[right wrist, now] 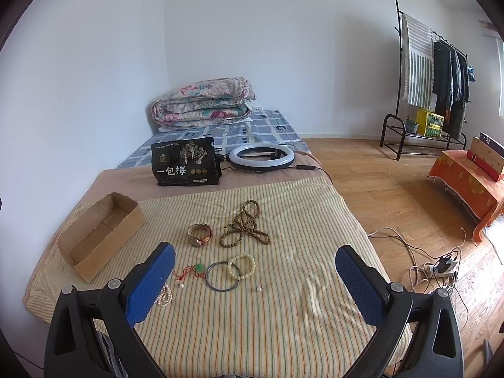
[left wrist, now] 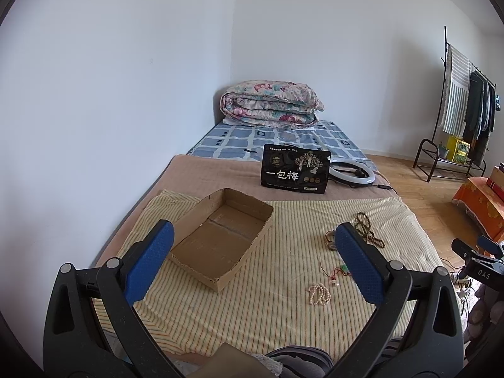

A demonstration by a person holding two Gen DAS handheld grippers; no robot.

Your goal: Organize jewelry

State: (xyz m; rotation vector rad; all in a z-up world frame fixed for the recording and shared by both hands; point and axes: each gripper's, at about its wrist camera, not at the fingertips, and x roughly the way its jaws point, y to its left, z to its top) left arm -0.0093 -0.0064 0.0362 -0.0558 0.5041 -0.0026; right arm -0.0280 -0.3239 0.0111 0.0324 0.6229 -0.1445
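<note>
An open empty cardboard box point(left wrist: 220, 239) point(right wrist: 100, 236) lies on the striped cloth point(right wrist: 283, 315) at the left. To its right lie a brown bead necklace point(right wrist: 245, 226) point(left wrist: 367, 230), a watch point(right wrist: 200, 236), a dark bangle point(right wrist: 222, 275), a cream bead bracelet point(right wrist: 241, 266), a red cord with a green pendant point(right wrist: 190, 271) point(left wrist: 338, 272), a pearl strand point(right wrist: 164, 296) point(left wrist: 318, 294) and a small pearl point(right wrist: 259, 289). My left gripper point(left wrist: 252, 261) is open and empty above the box's near side. My right gripper point(right wrist: 255, 280) is open and empty above the jewelry.
A black snack bag point(right wrist: 186, 165) and a ring light point(right wrist: 261, 156) stand behind the cloth. A folded quilt point(right wrist: 204, 100) lies at the bed's far end. A clothes rack point(right wrist: 431, 78), an orange-covered table point(right wrist: 466, 179) and cables on the floor point(right wrist: 434, 267) are at the right.
</note>
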